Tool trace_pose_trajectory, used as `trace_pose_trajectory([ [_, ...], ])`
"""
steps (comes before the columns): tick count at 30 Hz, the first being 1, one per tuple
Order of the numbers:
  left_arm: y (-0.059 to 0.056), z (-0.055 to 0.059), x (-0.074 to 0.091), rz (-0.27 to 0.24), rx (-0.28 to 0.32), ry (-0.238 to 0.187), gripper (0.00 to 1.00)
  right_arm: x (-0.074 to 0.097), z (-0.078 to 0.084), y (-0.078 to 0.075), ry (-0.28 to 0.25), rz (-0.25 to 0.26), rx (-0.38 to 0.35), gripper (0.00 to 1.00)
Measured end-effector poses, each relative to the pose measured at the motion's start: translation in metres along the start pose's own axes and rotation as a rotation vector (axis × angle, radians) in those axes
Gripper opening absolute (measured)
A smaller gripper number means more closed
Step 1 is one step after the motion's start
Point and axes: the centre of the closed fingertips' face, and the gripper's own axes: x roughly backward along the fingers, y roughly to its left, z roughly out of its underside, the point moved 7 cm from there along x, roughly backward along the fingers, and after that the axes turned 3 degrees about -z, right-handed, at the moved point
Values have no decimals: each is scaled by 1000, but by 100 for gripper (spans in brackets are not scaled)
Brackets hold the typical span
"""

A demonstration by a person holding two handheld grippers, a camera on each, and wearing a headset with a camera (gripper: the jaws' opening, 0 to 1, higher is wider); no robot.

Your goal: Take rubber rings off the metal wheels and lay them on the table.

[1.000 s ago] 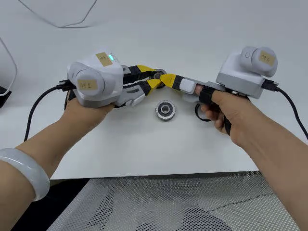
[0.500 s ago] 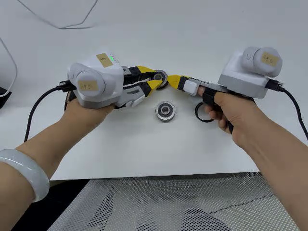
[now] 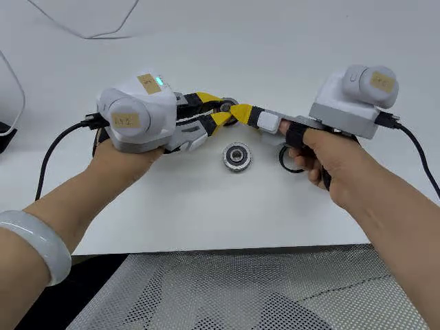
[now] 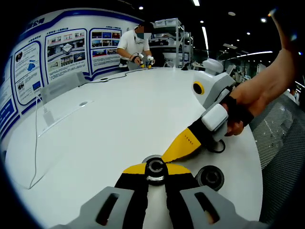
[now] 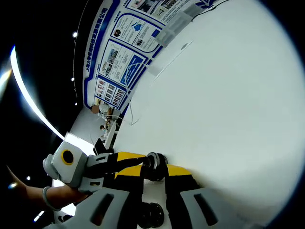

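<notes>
1. Head view: your left gripper (image 3: 221, 112) has its jaws clamped on the held wheel (image 3: 227, 108), raised above the table (image 3: 206, 41). Your right gripper (image 3: 239, 113) meets that wheel from the opposite side. The second wheel (image 3: 236, 157) lies flat on the table just below them, and a loose rubber ring (image 3: 286, 163) lies beside your right hand (image 3: 323, 155).
2. Left gripper view: your jaws pinch the held wheel (image 4: 156, 170); the right gripper's (image 4: 180, 148) yellow tip touches it. The second wheel (image 4: 210, 177) sits nearby.
3. Right gripper view: your jaws are closed against the held wheel (image 5: 156, 166), with the left gripper (image 5: 136, 161) gripping it from the left. The second wheel (image 5: 151, 214) is below.
</notes>
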Motion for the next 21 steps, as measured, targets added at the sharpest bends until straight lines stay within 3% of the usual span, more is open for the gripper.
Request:
trace_pose_trajectory([
  [3, 0, 0, 0, 1, -3, 2, 13, 4, -2, 2, -12, 31, 47, 14],
  [8, 0, 0, 0, 2, -2, 0, 13, 6, -1, 0, -1, 28, 80, 5],
  [12, 1, 0, 0, 2, -2, 0, 13, 6, -3, 1, 0, 33, 101, 5],
  [15, 1, -1, 0, 2, -1, 0, 13, 6, -5, 3, 11, 55, 169, 3],
  [21, 1, 0, 0, 3, 0, -1, 13, 4, -6, -1, 18, 42, 133, 4],
])
